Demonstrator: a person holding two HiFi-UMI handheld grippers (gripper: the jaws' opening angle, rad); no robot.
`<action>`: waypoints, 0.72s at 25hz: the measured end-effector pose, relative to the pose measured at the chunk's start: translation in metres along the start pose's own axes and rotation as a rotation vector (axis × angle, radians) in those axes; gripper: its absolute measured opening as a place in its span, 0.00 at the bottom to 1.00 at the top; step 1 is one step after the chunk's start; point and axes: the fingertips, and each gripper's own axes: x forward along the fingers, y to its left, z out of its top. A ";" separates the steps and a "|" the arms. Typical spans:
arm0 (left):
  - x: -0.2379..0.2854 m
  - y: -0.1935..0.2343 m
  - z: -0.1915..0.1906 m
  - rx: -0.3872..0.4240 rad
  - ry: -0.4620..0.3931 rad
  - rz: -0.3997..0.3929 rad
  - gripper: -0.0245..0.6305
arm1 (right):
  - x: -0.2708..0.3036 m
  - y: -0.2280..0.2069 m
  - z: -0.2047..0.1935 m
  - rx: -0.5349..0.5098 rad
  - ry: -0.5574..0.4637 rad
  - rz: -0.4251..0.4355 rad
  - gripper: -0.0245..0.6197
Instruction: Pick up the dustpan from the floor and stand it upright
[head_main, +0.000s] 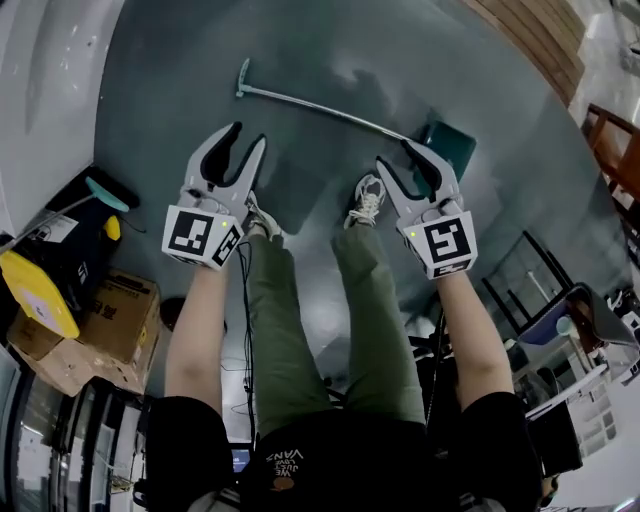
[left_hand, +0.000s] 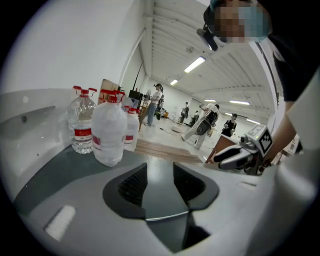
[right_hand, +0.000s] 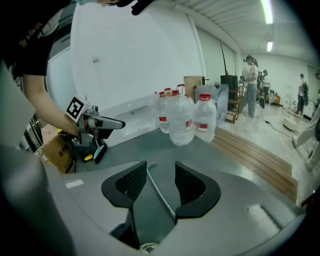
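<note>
Holding a gripper in each hand, I look steeply down at the dustpan (head_main: 450, 146), which lies flat on a dark grey-green floor (head_main: 300, 40). Its teal pan is at one end. Its long thin metal handle (head_main: 320, 106) stretches away from the pan to a small teal grip at the far tip. My right gripper (head_main: 398, 153) hangs over the spot where the handle meets the pan. The jaws stand apart with nothing clamped. In the right gripper view (right_hand: 161, 167) the handle (right_hand: 159, 194) shows as a bright line in the gap between the ribbed black pads, and neither pad presses on it. My left gripper (head_main: 250, 133) hangs on my side of the handle, nearer its grip end and well apart from the pan. In the left gripper view (left_hand: 160, 167) those jaws are also spread, with only bare floor between them. My two shoes (head_main: 366, 200) stand on my side of the handle, between the grippers. A cluster of large water bottles (right_hand: 182, 120) stands well beyond the handle's far tip.
</note>
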 end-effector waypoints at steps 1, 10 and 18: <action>0.006 0.005 -0.016 -0.010 0.006 0.006 0.30 | 0.012 -0.002 -0.018 -0.004 0.022 0.008 0.28; 0.057 0.039 -0.145 -0.080 0.068 0.019 0.30 | 0.108 -0.026 -0.160 -0.067 0.195 0.049 0.28; 0.100 0.085 -0.219 -0.120 0.111 0.038 0.30 | 0.173 -0.050 -0.262 -0.144 0.378 0.093 0.28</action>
